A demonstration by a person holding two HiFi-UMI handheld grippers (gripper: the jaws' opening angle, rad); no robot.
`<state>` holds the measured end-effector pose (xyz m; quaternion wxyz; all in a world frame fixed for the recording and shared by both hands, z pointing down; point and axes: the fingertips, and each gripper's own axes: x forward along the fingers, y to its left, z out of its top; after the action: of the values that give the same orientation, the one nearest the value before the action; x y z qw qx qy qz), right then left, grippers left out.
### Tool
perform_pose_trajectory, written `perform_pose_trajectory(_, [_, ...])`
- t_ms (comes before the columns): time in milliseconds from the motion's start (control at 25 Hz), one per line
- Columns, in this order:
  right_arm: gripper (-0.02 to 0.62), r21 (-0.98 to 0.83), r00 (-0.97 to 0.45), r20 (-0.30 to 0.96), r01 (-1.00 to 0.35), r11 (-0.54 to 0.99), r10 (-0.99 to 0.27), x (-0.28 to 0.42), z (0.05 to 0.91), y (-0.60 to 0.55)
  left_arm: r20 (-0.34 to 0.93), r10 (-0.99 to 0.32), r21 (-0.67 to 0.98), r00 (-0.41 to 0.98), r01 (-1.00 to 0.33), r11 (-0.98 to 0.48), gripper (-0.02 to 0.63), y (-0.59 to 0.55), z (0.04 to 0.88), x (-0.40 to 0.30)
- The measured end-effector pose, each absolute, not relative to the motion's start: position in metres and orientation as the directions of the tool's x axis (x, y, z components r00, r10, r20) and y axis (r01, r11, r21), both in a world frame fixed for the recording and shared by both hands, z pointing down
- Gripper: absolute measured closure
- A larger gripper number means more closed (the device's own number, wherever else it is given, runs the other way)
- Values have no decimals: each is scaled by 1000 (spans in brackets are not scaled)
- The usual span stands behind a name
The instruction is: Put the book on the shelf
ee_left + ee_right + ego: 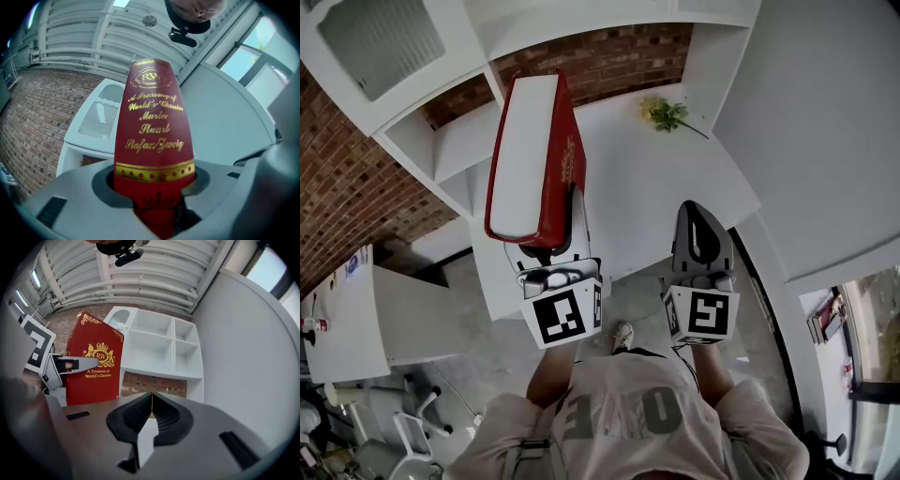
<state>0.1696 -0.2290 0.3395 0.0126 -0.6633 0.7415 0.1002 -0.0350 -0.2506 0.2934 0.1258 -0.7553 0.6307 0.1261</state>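
book (154, 131) foot hidden in clamped left gripper (551, 248).

book (96, 380), "World's Classics" (crest (99, 355) "RW")

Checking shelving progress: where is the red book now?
The book is clamped in the left gripper, held up left of centre in the head view, in front of the white shelf and left of the right gripper.
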Motion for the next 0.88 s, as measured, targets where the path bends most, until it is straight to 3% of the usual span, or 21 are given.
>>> perform_pose_trajectory(200, [578,117,-145,-144,-985,129,-979,176,343,-257,-323,-937,-37,133,-991,-128,359,-276,297,-30])
perform_pose_trajectory(880, [578,77,-159,-151,-986,149,-976,136,341,-285,-296,-943,56,154,-982,-178,359,-325,300,-16])
